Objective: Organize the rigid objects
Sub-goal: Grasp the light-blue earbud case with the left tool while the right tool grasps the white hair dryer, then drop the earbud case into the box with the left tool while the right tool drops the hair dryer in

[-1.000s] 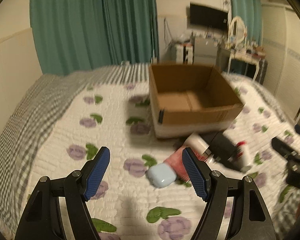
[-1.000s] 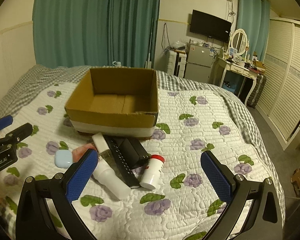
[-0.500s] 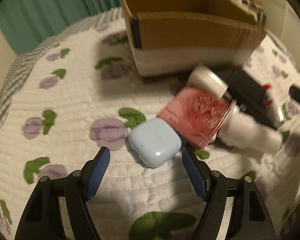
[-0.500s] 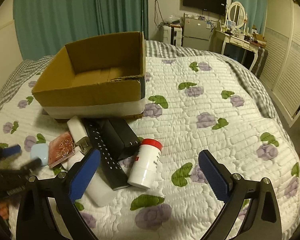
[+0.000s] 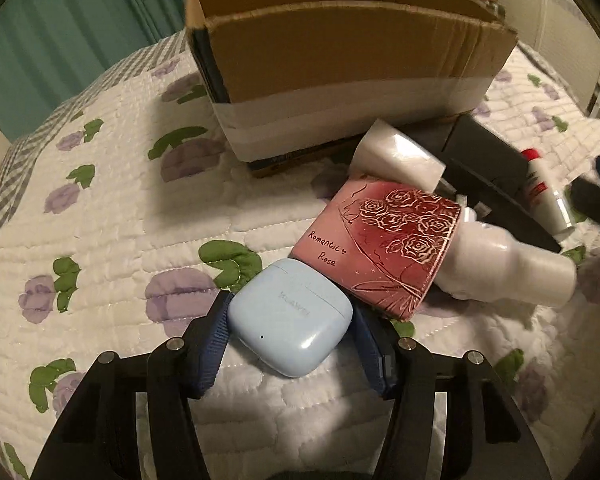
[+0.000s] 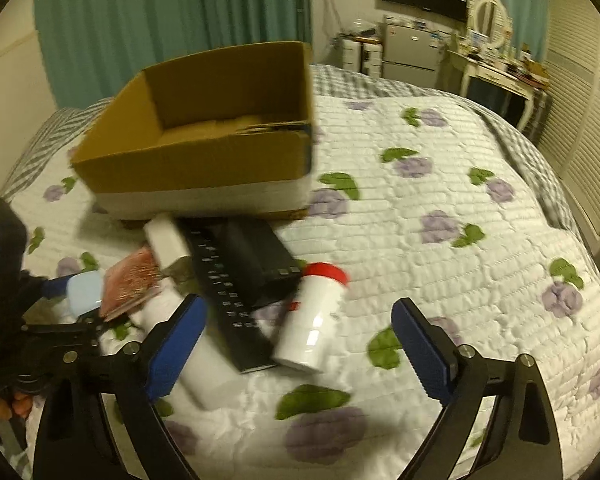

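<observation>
**Quilted bed, box and clutter**

Floral quilt [image 5: 112,240] carries a cardboard box [image 5: 340,64]. From the left wrist, the left gripper [image 5: 290,326] has its blue pads pressed on both sides of a pale blue earbud case [image 5: 288,320] marked HUAWEI, touching a pink booklet [image 5: 380,244] reading "Romantic Rose". From the right wrist, the right gripper [image 6: 296,340] is spread wide over a red-capped white bottle [image 6: 312,320] beside a black remote [image 6: 228,300]

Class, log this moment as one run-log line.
left hand-held gripper: shut on earbud case | right hand-held gripper: open | cardboard box: empty
</observation>
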The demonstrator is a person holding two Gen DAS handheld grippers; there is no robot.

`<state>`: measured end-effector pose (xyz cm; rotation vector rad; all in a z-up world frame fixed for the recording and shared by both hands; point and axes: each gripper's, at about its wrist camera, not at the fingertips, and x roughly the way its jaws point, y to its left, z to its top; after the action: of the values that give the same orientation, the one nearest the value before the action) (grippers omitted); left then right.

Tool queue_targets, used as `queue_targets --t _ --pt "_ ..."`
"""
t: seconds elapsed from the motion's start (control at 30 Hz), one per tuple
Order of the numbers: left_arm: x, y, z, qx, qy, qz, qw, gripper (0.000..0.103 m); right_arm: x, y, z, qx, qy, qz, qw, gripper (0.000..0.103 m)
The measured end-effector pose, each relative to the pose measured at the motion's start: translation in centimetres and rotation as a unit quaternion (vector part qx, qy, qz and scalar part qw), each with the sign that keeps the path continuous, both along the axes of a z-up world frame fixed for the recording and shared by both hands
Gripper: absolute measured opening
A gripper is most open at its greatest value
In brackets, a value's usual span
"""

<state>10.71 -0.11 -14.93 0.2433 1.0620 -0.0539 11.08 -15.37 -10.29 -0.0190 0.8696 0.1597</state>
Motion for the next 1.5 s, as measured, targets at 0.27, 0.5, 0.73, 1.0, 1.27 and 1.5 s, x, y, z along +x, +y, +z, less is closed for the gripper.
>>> queue_targets --t 0.27,0.5,0.73,1.0,1.27,1.5 --pt "-2.2 1.6 3.8 -0.038 -0.035 0.021 0.9984 0.058 -0.5 6.3 -1.1 -0.006 0.033 0.136 0.990 0.066" --pt "-1.9 3.0 4.2 -0.060 -0.039 0.036 0.9968 0.058 1.0 9.6 -4.9 -0.087 0.074 0.161 0.980 0.055" --pt "-1.6 3.6 3.6 -0.073 -0.032 0.042 0.9959 0.058 2.7 10.3 -6.7 -0.078 0.095 0.149 0.981 0.051" --pt "-2.3 3.5 5.7 -0.078 -0.057 0.046 0.9943 0.059 1.4 8.8 -2.5 -0.033 0.047 0.120 0.991 0.049" --pt "-2.6 2.3 12.0 -0.091 -0.120 0.029 0.9882 0.059 -0.4 7.5 7.1 -0.021 -0.032 0.107 0.994 0.049" --pt "1.6 1.7 17.8 -0.127 -0.153 0.015 0.9800 0.059 2.1 5.7 14.3 -0.029 -0.078 0.090 0.993 0.049"
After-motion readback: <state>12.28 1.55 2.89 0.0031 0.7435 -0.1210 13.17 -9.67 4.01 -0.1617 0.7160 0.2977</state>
